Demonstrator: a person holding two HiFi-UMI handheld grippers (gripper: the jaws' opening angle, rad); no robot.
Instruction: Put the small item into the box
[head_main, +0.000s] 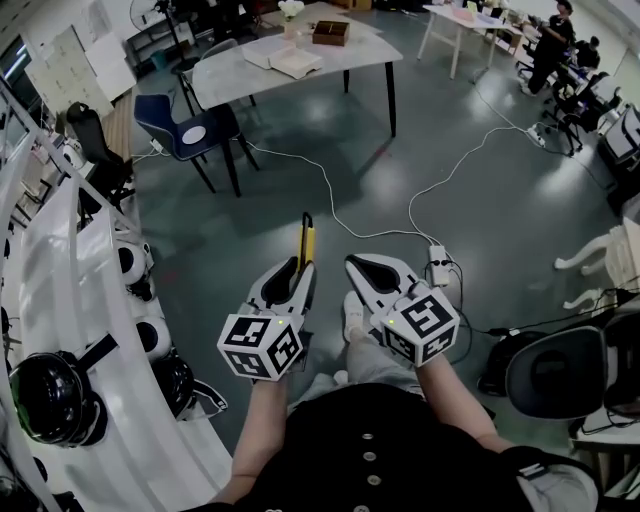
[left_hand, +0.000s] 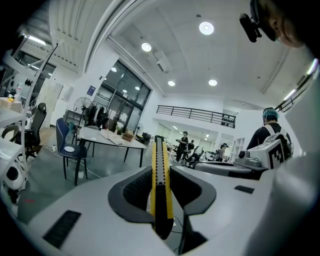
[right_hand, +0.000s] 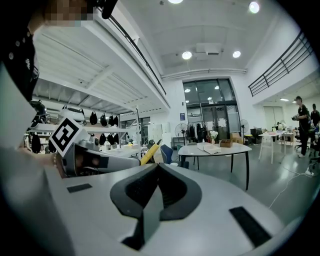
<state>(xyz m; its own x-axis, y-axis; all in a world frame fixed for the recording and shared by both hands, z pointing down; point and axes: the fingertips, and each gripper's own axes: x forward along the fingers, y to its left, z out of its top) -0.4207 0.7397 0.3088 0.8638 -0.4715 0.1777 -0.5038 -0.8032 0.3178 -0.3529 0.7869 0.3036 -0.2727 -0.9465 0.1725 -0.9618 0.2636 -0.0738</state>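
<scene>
One yellow utility knife (left_hand: 161, 185) is sitting clamped in my left gripper (head_main: 302, 270), mostly jutting forward; my right gripper (head_main: 358, 266) is squeezing together on nothing. With the box (head_main: 331, 32) well away on the table (head_main: 230, 70), I am risking the knife pivoting or slipping out on the way over.

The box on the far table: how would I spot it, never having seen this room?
Look across the grey floor to the white table with the blue chair beside it. Near its far edge, right of the flat white papers, sits the box: the only dark brown thing on that pale top.
</scene>
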